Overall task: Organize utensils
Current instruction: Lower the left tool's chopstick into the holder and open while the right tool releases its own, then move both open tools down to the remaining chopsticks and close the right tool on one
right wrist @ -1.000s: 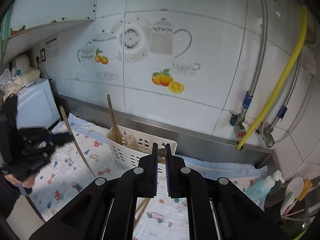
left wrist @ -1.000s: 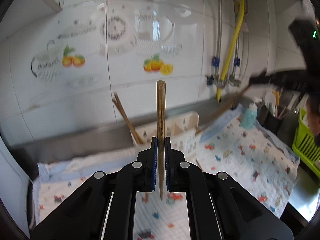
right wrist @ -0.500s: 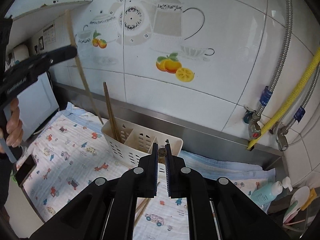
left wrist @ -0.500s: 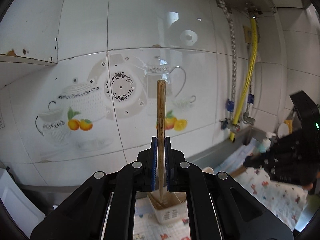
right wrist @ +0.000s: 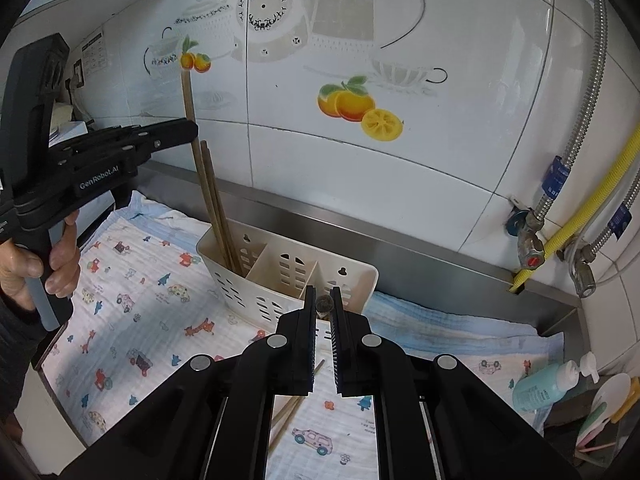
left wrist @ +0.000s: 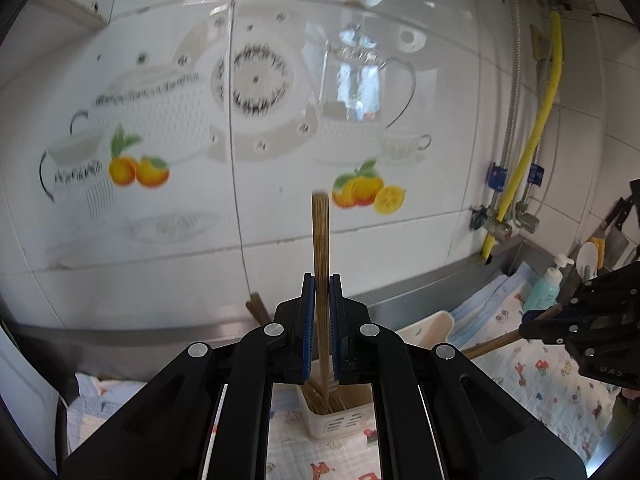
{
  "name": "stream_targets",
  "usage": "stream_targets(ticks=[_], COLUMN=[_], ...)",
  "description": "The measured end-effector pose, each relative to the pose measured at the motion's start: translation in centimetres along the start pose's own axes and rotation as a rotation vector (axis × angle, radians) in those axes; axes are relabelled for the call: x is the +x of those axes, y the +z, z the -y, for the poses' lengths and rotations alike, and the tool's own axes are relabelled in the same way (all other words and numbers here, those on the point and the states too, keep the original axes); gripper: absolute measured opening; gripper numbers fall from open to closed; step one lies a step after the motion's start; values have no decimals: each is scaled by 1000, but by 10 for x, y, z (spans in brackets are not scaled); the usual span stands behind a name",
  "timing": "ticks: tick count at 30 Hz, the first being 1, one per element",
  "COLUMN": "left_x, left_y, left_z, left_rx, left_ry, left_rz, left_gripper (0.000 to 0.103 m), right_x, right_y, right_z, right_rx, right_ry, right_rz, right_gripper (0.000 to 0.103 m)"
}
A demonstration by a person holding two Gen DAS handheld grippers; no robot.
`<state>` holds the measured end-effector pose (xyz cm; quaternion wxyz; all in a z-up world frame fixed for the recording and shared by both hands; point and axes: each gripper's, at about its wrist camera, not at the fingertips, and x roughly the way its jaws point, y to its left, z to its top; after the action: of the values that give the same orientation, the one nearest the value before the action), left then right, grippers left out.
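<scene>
A white tiled wall (right wrist: 460, 140) with printed teapots and oranges backs the counter, and a cloth (right wrist: 132, 320) patterned with little cars and animals covers the worktop. On the cloth, close to the wall, sits a cream slotted holder (right wrist: 256, 300) with several compartments — two brown chopsticks (right wrist: 214, 200) lean in its leftmost one. A yellow hose (right wrist: 592, 208) runs down the wall at the right, near a blue bottle (right wrist: 548, 384). More loose sticks (right wrist: 286, 416) lie on the cloth.

The left gripper (left wrist: 319, 320) is pinched tight on an upright chopstick (left wrist: 320, 240), whose lower end reaches down into the holder's end compartment. The right gripper (right wrist: 324, 312) is squeezed onto another chopstick (left wrist: 492, 344) — seen end-on from its own camera, pointing toward the holder's right side.
</scene>
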<state>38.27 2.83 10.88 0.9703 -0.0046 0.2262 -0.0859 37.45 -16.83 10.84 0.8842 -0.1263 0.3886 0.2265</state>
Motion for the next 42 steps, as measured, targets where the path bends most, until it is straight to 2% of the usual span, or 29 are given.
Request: stream_targets(ticks=[7, 17, 20, 26, 28, 29, 30, 34, 38, 42], left_x=[4, -23, -37, -62, -68, -71, -76, -86, -93, -98], left_y=[-7, -11, -20, -52, -64, -71, -80, -106, -135, -159], left_z=[-5, 1, 5, 11, 12, 12, 13, 13, 8, 4], left_rx=[-21, -21, -18, -6, -11, -14, -14, -21, -59, -106], left_ry=[-13, -19, -25, -35, -33, -30, -20, -9, 1, 5], left_rz=[-15, 9, 13, -9, -20, -23, -19, -35, -71, -100], left_gripper=[10, 10, 10, 10, 20, 37, 41, 41, 41, 46], right_x=[2, -26, -42, -66, -68, -68, -68, -61, -50, -33], right_y=[-2, -9, -19, -56, -70, -80, -88, -125, -158, -189], right_z=[3, 6, 5, -9, -15, -19, -23, -37, -50, -63], right_rx=[18, 50, 75, 102, 103, 105, 107, 130, 168, 221], right_ry=[-3, -21, -16, -35, -45, -49, -54, -69, -46, -17], right_rz=[11, 80, 118, 166, 168, 168, 166, 148, 122, 90], right_gripper=[7, 26, 27, 27, 27, 27, 27, 27, 27, 27])
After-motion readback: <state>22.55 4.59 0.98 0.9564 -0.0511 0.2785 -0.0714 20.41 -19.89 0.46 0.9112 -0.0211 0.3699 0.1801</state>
